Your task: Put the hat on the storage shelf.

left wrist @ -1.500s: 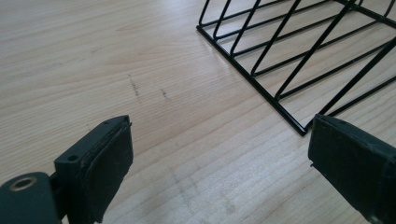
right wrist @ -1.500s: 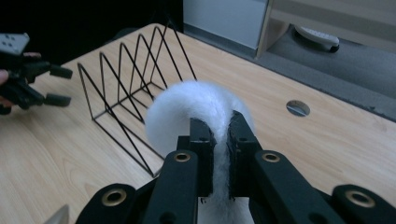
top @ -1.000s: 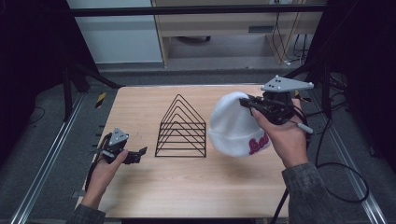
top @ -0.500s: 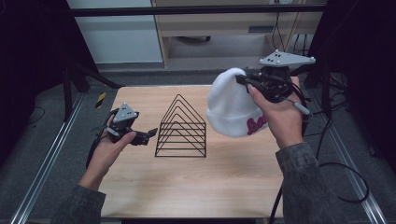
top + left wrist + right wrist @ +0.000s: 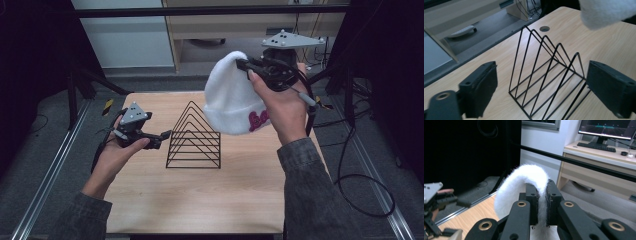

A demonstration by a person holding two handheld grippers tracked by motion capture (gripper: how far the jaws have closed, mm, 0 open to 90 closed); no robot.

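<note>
A white fluffy beanie (image 5: pixel 231 97) with a pink emblem hangs in the air above the right half of the table, over a black wire rack (image 5: pixel 194 137) of triangular dividers. My right gripper (image 5: pixel 246 65) is shut on the beanie's top; in the right gripper view the white fabric (image 5: pixel 524 180) is pinched between the two black jaws. My left gripper (image 5: pixel 164 136) is held just left of the rack, open, with nothing between its jaws. In the left gripper view the rack (image 5: pixel 546 77) stands between the spread jaws and the beanie (image 5: pixel 604 11) hangs at top right.
The wooden table (image 5: pixel 200 195) has a round cable hole (image 5: pixel 544 28) behind the rack. Metal rails (image 5: pixel 45 175) run along both sides. A desk with a monitor and keyboard (image 5: pixel 596 146) stands beyond the table.
The right gripper has lifted the beanie higher and toward the rack. The left gripper has risen off the table and moved right, close to the rack's left side.
</note>
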